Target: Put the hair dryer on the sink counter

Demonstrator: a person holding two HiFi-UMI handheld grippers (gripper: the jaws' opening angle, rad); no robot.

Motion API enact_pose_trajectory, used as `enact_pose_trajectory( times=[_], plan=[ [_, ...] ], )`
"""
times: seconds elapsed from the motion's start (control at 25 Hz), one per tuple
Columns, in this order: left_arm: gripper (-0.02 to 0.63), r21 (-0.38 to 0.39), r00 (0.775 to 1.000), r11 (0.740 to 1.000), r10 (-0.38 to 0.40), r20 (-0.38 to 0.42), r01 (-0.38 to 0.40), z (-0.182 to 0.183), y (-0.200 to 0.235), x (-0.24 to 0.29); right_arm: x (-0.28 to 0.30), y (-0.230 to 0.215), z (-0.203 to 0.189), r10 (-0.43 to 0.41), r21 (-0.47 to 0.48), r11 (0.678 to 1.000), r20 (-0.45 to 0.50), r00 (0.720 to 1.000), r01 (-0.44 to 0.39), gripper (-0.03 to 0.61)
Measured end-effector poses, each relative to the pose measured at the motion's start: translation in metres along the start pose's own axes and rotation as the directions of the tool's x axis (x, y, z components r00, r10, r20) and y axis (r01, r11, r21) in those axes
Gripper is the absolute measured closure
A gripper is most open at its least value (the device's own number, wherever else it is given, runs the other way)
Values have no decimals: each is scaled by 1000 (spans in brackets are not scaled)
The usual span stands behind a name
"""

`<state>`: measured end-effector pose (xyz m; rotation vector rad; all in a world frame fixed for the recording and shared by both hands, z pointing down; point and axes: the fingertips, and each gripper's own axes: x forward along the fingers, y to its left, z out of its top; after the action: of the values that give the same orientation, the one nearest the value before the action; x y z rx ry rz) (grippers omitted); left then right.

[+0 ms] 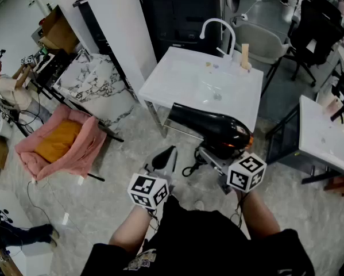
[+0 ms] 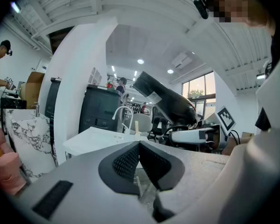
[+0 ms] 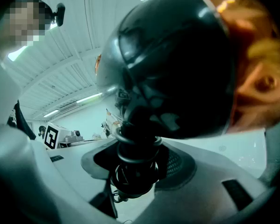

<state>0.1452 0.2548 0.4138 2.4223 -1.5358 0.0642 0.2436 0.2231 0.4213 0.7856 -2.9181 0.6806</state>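
The dryer (image 1: pixel 215 128) hangs in the air near the front edge of the counter (image 1: pixel 166 82), not yet on it. The right gripper (image 1: pixel 216 153) has its fingers clenched on the handle, low down by the cord collar. The left gripper (image 1: pixel 165 154) is empty, its fingers (image 2: pixel 125 164) pressed together.

To do this well, I'd carry the dryer over the flat stretch left of the basin (image 1: pixel 215 91) — well away from the faucet (image 1: pixel 217 27) — and lower it until the body lies settled on its side. Only then let go — and mind the cord (image 1: pixel 190 168) dangling below.
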Motion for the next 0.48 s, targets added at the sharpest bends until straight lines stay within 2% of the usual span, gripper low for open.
enact_pose_trajectory(
  times=[0.48],
  plan=[
    [611, -17, 1000, 1000, -12, -6, 12, -5, 17, 11, 12, -7, -2, -12, 4, 1000, 5, 1000, 12, 356]
  ],
)
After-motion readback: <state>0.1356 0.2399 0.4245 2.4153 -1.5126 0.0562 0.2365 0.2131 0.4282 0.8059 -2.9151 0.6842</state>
